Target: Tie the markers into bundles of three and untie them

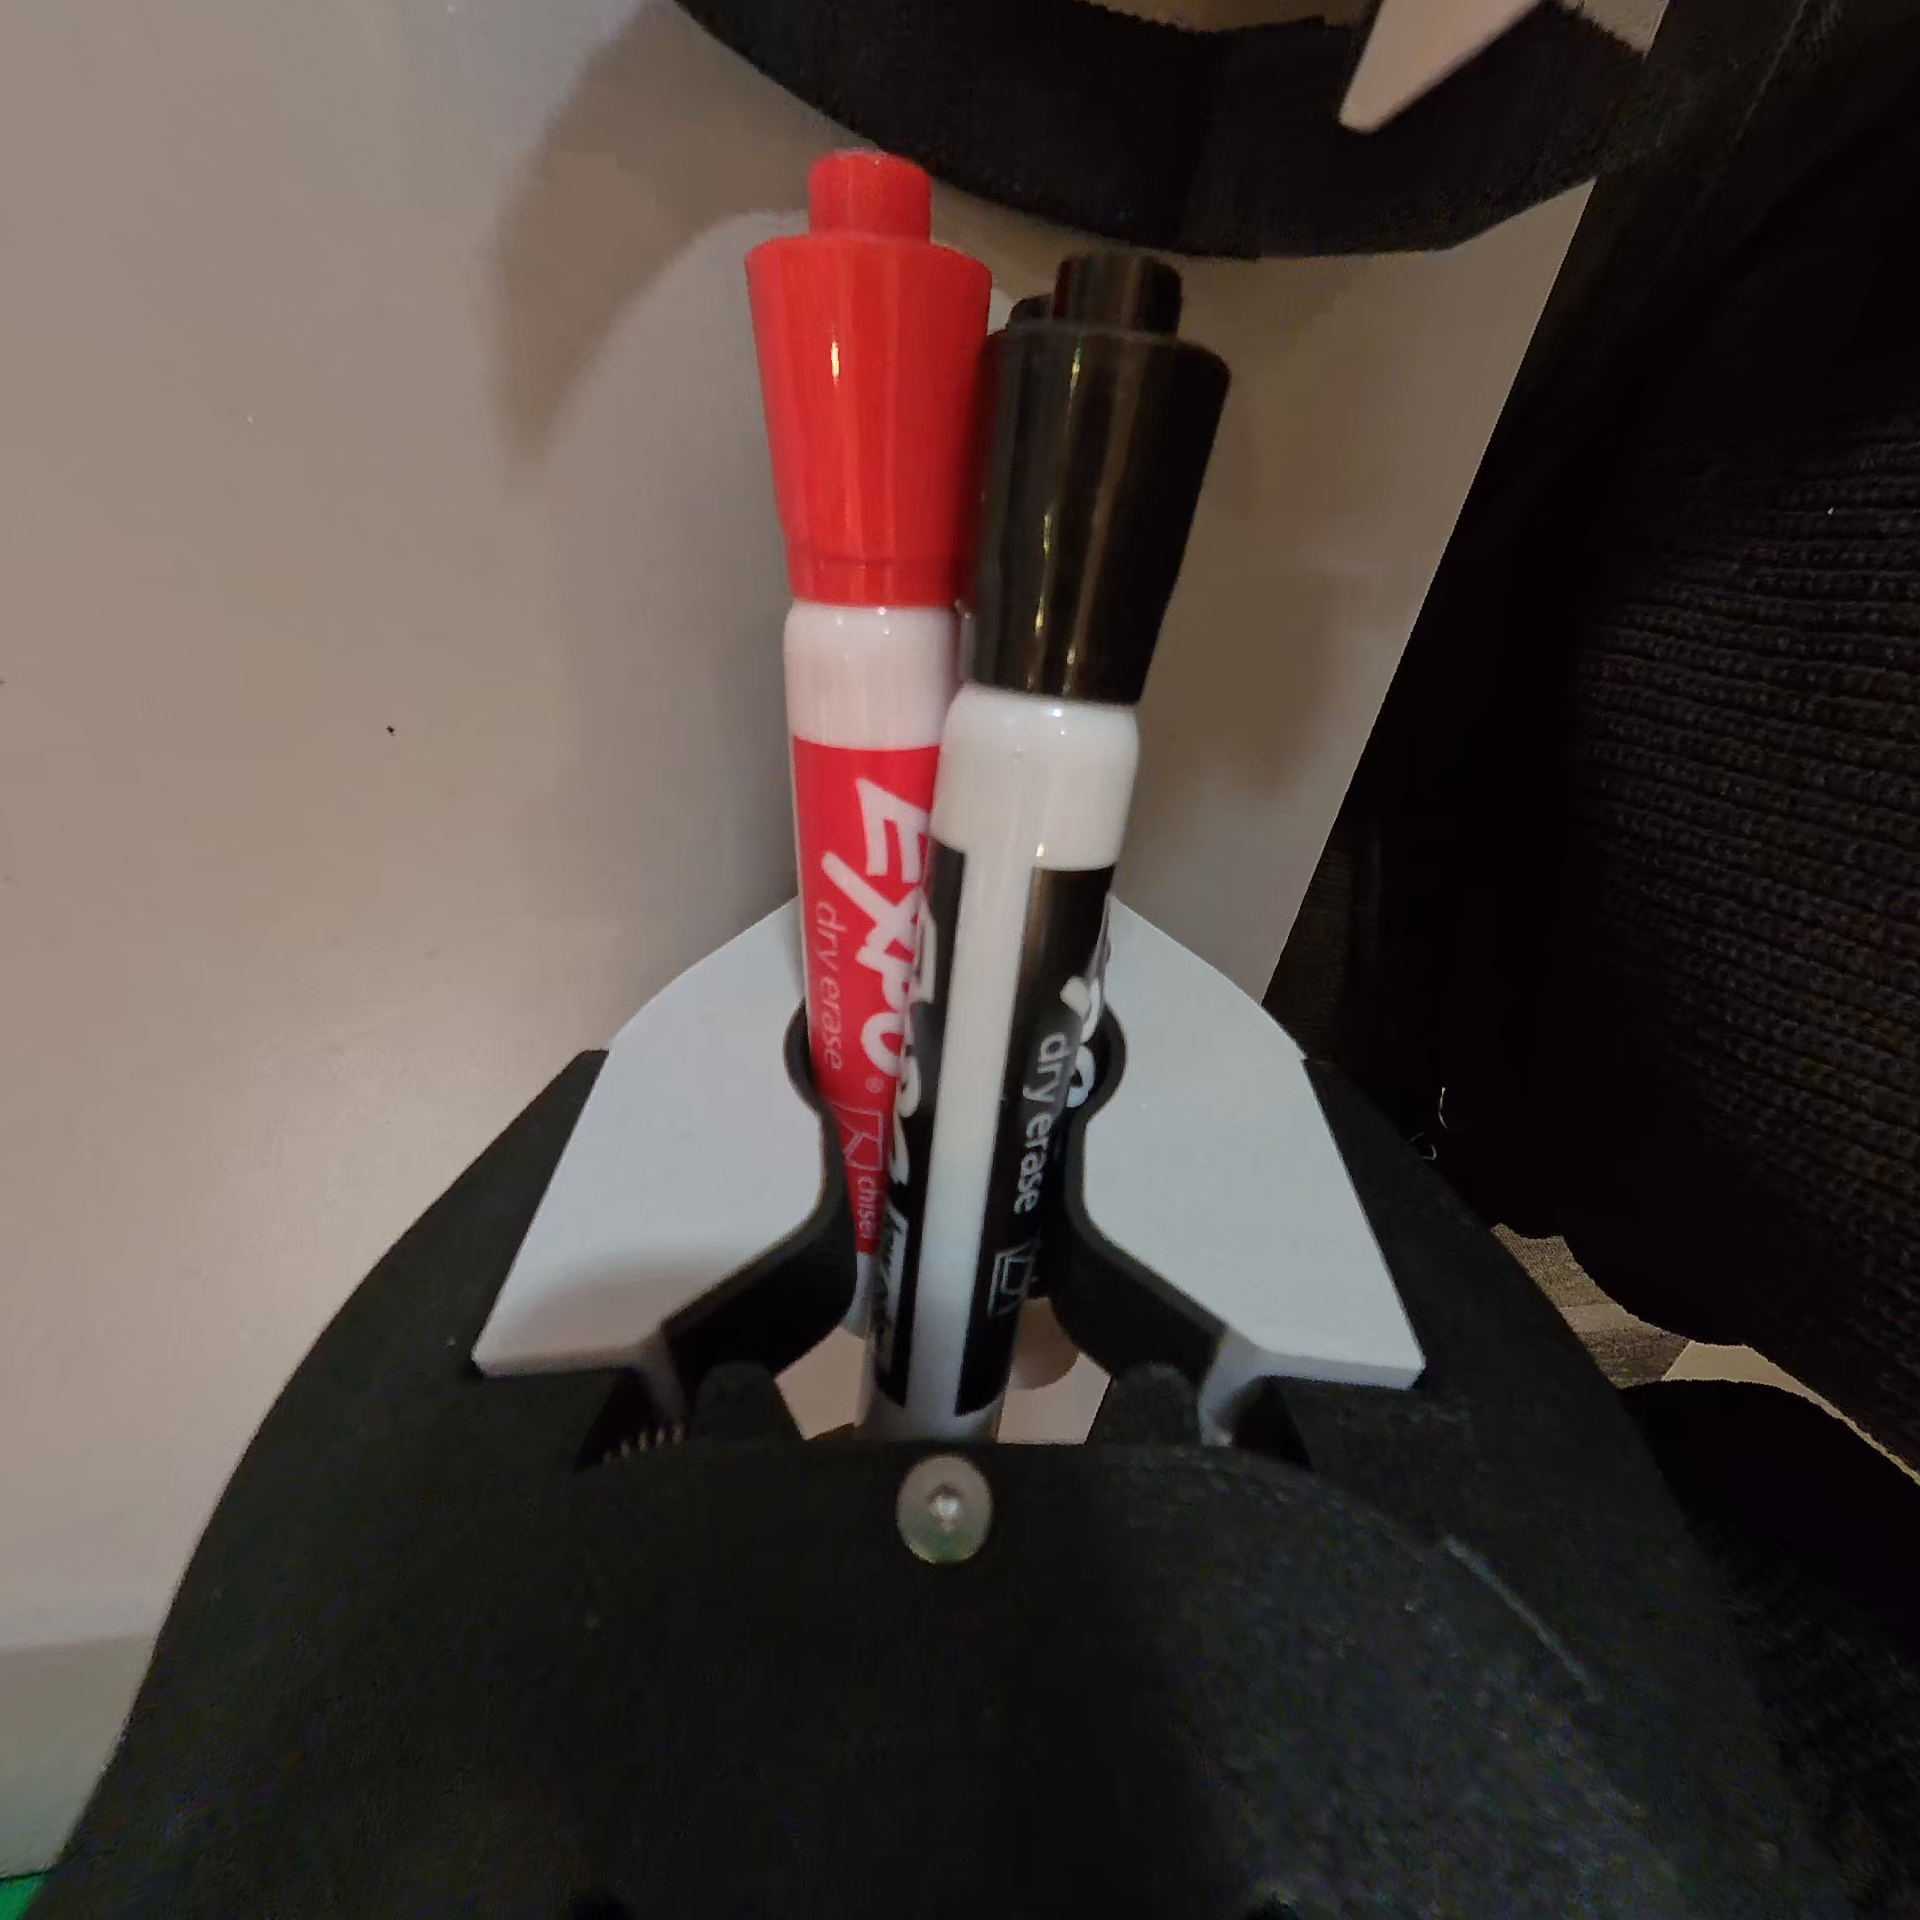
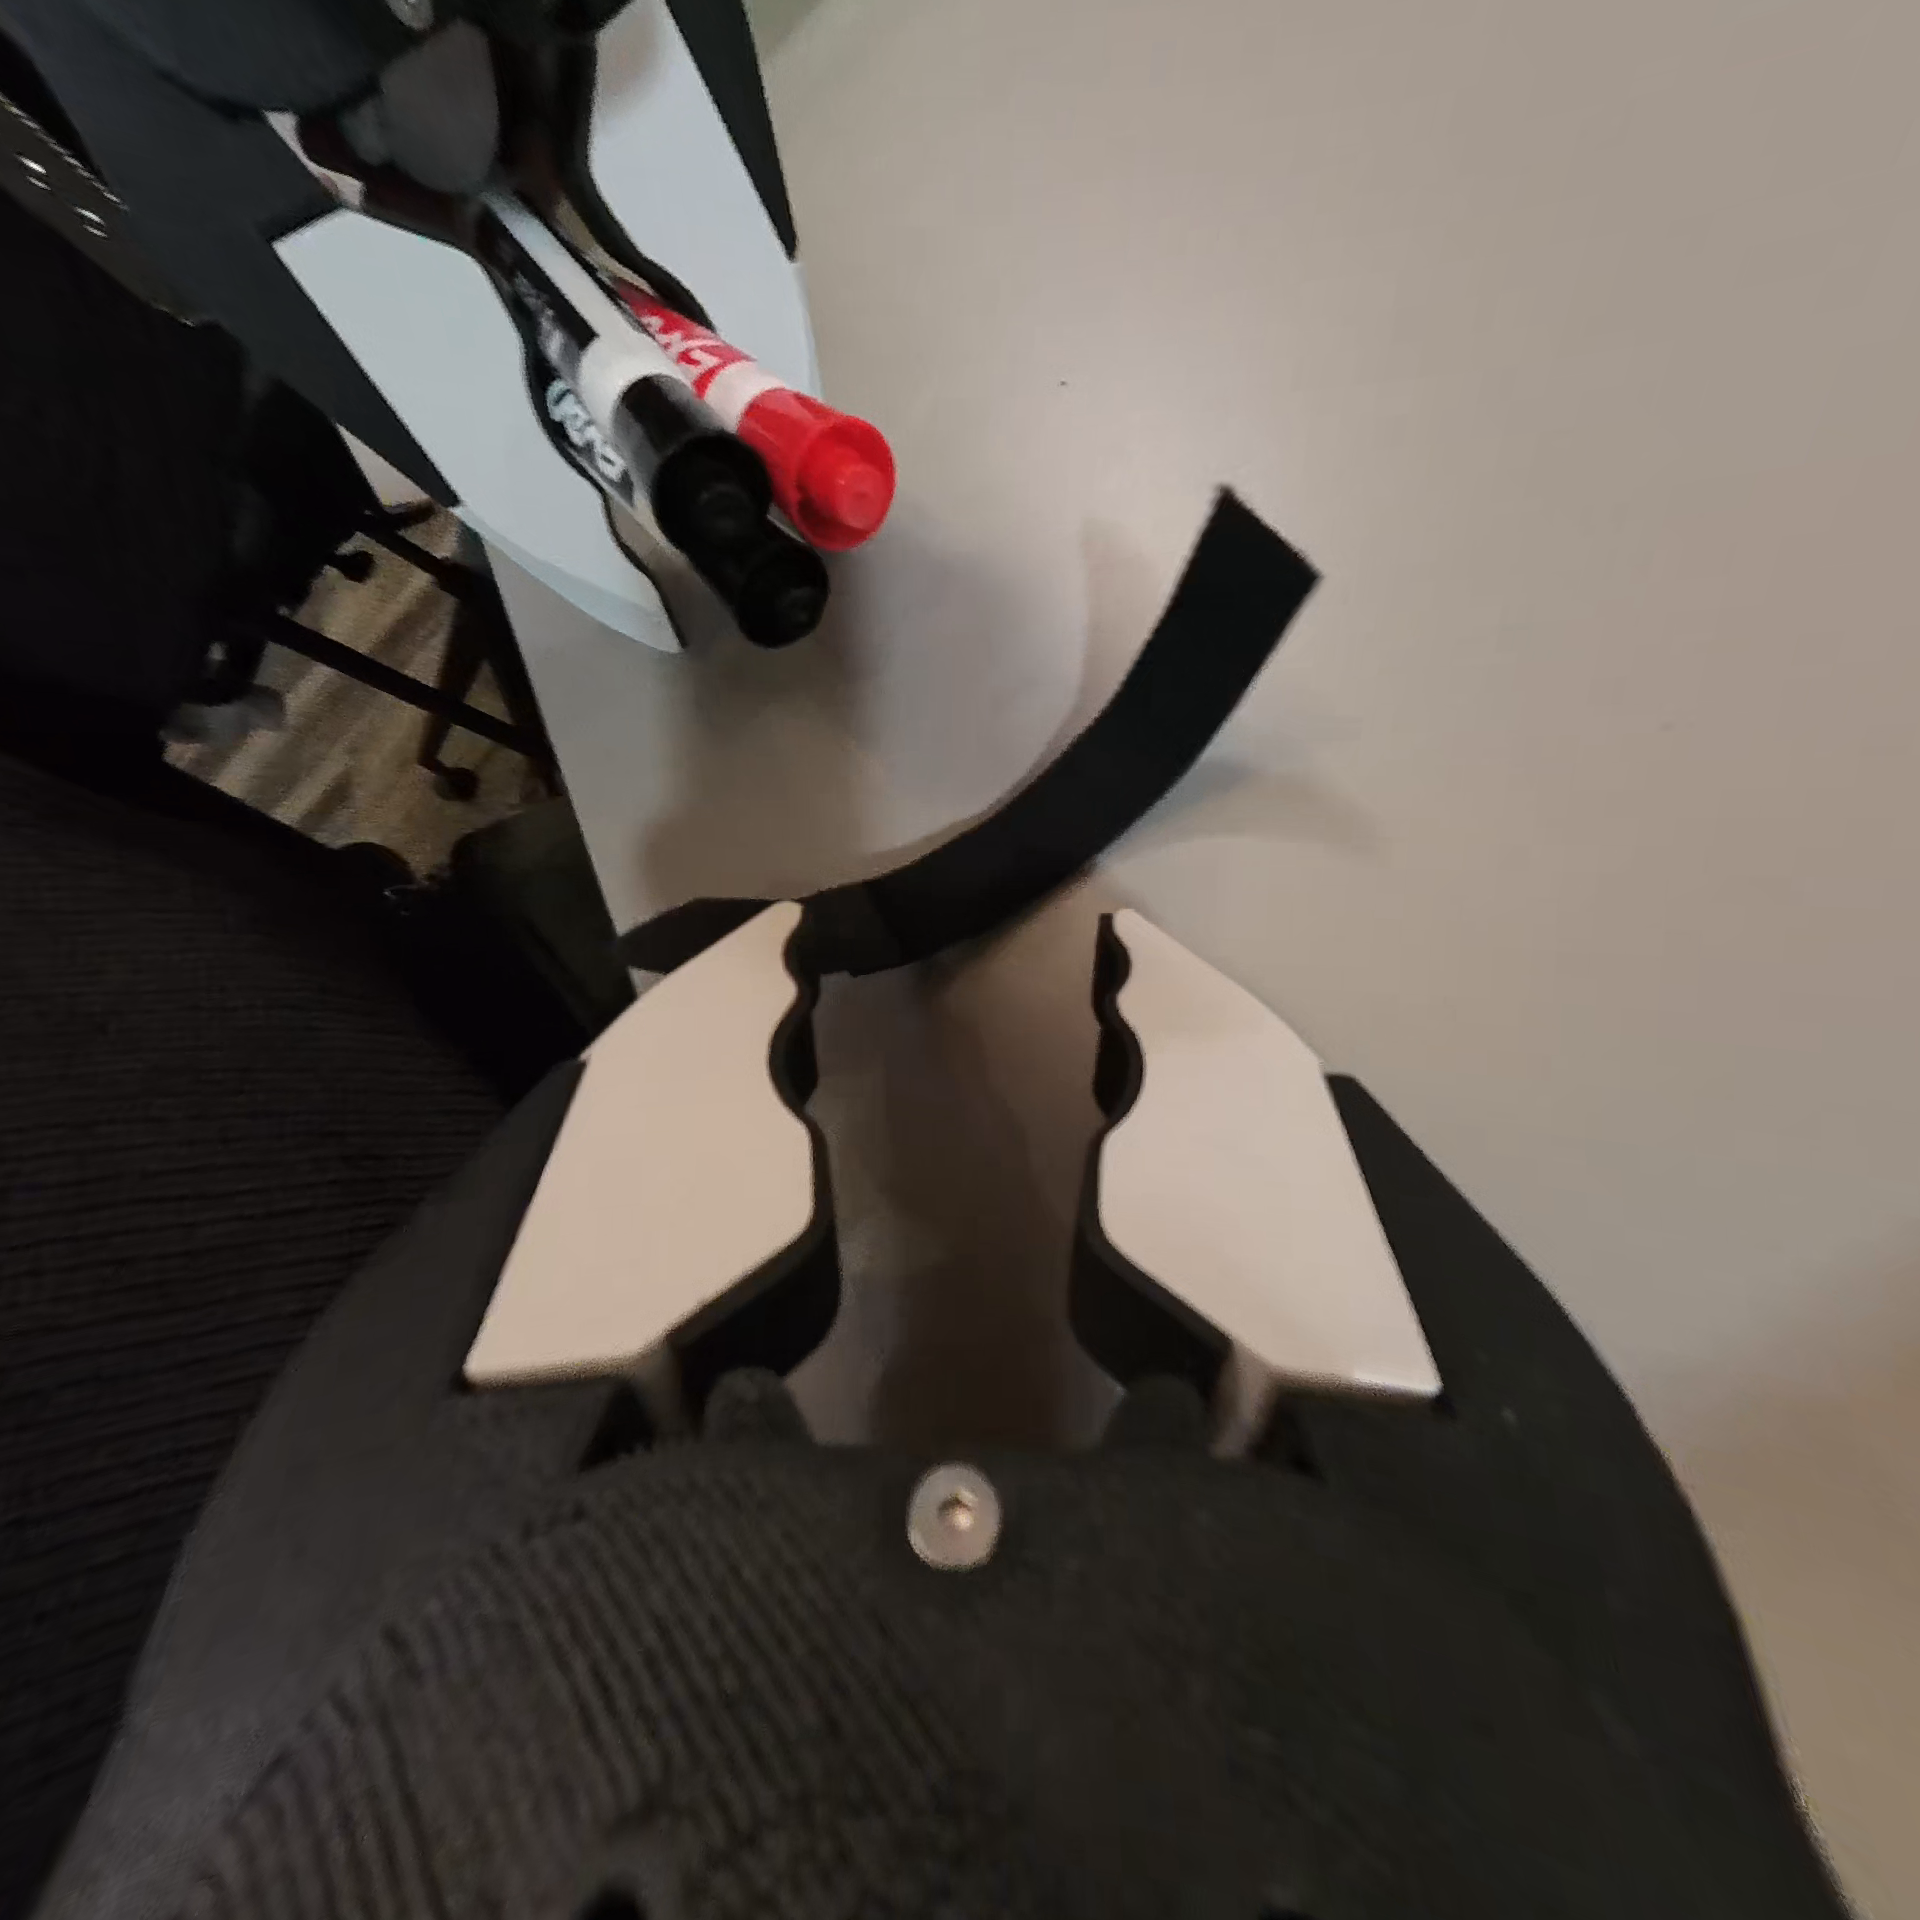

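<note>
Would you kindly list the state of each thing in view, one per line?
Red-capped dry-erase marker: capped, clamped in the left gripper.
Two black-capped dry-erase markers: capped, clamped alongside it, unbound.
Black fabric strap: open, curved, wrapped around nothing.
Right gripper: open, empty, its left fingertip at the strap.

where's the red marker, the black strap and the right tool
red marker [image 1: 868, 436]: left wrist view, on its red cap
black strap [image 2: 1122, 727]: right wrist view, mid-curve of the band
right tool [image 2: 951, 935]: right wrist view, midway between its open fingertips
</note>
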A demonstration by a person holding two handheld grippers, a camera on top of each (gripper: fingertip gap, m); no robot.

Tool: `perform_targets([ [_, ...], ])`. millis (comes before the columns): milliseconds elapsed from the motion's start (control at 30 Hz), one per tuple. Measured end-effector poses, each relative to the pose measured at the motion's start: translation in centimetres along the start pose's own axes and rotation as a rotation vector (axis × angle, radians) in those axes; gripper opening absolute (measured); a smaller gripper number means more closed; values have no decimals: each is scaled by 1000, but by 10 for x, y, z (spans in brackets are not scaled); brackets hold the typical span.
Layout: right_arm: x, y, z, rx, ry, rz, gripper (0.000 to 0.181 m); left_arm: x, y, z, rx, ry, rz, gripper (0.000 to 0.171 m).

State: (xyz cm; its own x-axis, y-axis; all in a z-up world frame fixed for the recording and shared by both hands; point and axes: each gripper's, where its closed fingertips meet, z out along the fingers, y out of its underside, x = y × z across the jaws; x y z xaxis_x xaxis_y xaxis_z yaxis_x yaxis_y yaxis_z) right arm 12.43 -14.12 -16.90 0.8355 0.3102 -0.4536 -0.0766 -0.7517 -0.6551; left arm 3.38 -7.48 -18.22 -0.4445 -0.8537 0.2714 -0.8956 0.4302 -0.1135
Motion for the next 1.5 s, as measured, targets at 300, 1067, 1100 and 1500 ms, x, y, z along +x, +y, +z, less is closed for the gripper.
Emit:
perform_targets([
  [300,-3,0,14,-44,102,-105,48,0,0,0,0,3,-6,43],
  [1067,-49,-24,-22,113,20,-626,53,0,-1,0,5,6,-14,43],
  [1100,-47,-20,-20,81,65,-697,53,0,-1,0,5,6,-15,43],
  [1500,-26,-35,-23,133,246,-702,2,0,-1,0,3,4,-18,43],
])
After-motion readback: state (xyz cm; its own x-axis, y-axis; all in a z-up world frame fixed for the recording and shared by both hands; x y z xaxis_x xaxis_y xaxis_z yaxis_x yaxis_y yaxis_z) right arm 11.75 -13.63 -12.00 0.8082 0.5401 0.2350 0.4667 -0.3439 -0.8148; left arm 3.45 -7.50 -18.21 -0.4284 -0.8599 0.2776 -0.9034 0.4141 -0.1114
